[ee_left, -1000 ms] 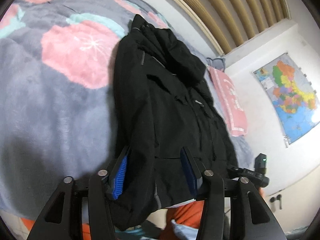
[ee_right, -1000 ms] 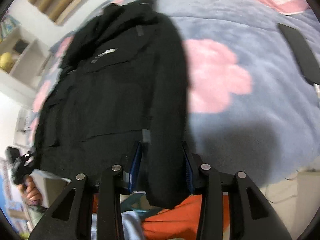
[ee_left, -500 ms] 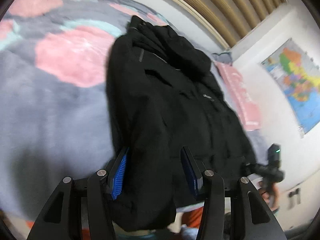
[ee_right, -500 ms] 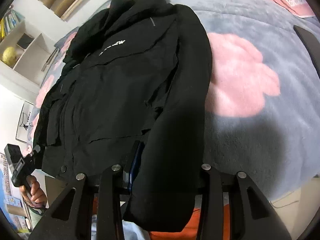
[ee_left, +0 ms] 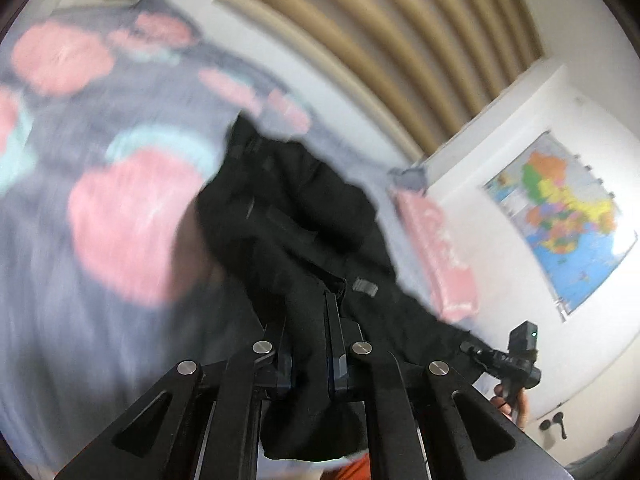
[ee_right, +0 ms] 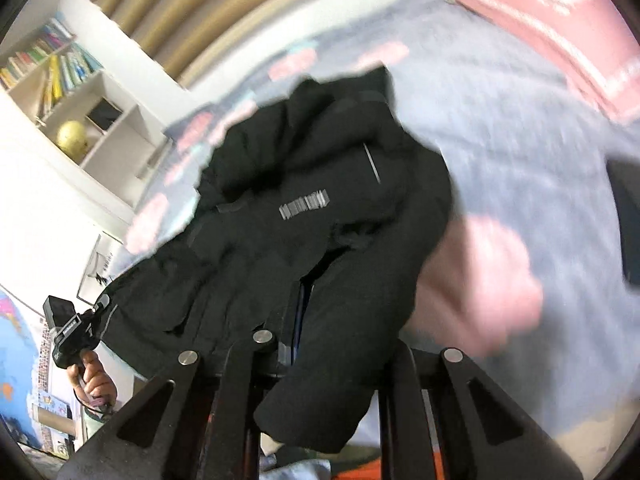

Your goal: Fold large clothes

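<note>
A large black jacket [ee_left: 296,216] lies on the bed and is bunched up toward its collar; it also fills the middle of the right wrist view [ee_right: 320,208]. My left gripper [ee_left: 308,320] is shut on a sleeve of the black jacket and lifts it. My right gripper [ee_right: 336,320] is shut on the other sleeve, which drapes over its right finger and hides it. Both sleeve cuffs hang down over the grippers. Both views are blurred by motion.
The bed has a grey blanket [ee_left: 80,280] with pink flowers. A pink pillow [ee_left: 440,256] lies at the head, also in the right wrist view [ee_right: 560,28]. A dark flat object [ee_right: 628,216] lies at the right. A wall map [ee_left: 560,216] and bookshelf [ee_right: 80,92] flank the bed.
Both grippers have closed on the sleeves and lifted them forward toward the collar. The jacket, flat before, is now bunched up.
</note>
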{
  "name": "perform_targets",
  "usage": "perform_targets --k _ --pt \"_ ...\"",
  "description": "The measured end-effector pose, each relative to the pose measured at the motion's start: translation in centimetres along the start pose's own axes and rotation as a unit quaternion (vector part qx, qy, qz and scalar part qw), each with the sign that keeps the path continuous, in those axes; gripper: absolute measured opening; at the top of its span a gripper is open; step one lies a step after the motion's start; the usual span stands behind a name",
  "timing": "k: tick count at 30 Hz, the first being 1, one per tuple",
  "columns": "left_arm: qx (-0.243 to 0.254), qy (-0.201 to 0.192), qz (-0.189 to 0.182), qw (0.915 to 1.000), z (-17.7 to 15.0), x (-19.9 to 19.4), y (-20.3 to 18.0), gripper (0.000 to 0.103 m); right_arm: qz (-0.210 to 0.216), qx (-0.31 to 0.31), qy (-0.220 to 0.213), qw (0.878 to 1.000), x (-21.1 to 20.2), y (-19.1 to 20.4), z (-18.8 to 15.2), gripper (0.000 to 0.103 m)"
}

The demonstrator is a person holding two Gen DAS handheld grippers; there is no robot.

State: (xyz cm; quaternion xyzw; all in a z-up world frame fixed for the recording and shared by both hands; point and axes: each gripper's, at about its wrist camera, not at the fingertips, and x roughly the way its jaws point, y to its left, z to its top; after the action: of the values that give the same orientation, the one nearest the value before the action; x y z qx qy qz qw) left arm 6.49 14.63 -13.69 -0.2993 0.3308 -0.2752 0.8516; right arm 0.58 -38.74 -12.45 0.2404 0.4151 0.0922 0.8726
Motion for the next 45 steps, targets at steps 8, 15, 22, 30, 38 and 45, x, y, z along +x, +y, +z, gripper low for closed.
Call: perform_targets --k 8,15,22,30,38,45 --pt "0.039 -0.065 0.002 0.9971 11.7 4.8 -3.2 0.01 0.001 -0.016 -0.074 0.997 0.9 2.3 12.8 0.018" --pt "0.068 -0.093 0.08 0.9901 20.6 14.8 -3.5 0.01 -0.038 -0.006 -0.089 0.995 6.6 2.6 22.9 0.018" --pt "0.03 -0.047 0.179 0.9822 24.1 26.9 2.9 0.011 -0.128 0.024 -0.029 0.991 19.8 -0.9 28.9 0.019" --pt "-0.013 0.061 0.235 0.9699 21.4 36.7 11.0 0.014 -0.168 0.005 0.041 0.985 31.2 -4.0 27.4 0.019" --pt "0.021 0.06 0.183 0.981 21.9 33.6 9.5 0.022 -0.136 -0.034 0.048 0.989 28.4 -3.3 27.2 0.032" --pt "0.138 0.037 0.063 0.9877 24.1 23.9 4.9 0.078 -0.02 -0.049 0.033 0.998 18.2 -3.0 27.6 0.067"
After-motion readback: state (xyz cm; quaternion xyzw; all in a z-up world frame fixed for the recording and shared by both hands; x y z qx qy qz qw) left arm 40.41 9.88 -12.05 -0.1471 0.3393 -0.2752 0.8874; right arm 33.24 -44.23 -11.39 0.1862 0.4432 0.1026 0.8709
